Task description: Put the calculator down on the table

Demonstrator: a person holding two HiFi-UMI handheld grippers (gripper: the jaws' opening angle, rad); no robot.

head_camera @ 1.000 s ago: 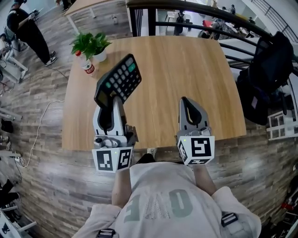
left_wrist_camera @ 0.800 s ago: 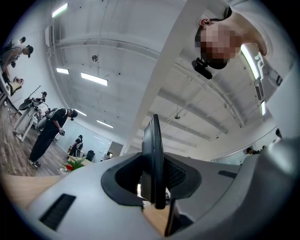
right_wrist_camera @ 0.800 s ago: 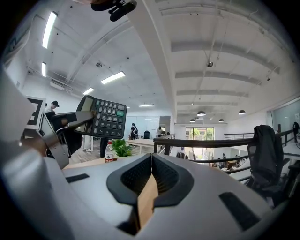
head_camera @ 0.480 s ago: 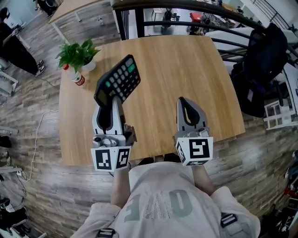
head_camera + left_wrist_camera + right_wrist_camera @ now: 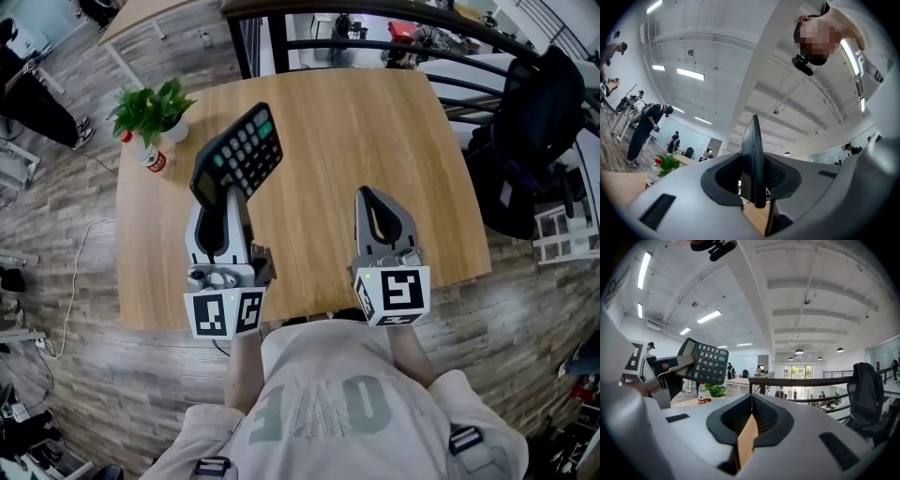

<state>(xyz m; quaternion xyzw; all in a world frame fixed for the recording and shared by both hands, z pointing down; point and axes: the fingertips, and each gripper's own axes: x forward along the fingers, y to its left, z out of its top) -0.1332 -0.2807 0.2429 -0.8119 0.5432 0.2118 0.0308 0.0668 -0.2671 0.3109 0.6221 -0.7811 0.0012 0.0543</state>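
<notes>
Jaws of the left gripper [image 5: 226, 191] clamp the calculator [image 5: 240, 153] by its near end, tilted above the desk [image 5: 366, 122]; those of the right gripper [image 5: 368, 195] meet, empty; we should lay it flat before letting go.

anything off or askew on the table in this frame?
Nothing spilled or damaged. One oddity: the calculator is off the table, pinched at its display end by the left gripper and tilted up. The plant and bottle stand upright at the far-left corner. The right gripper is shut and empty.
</notes>
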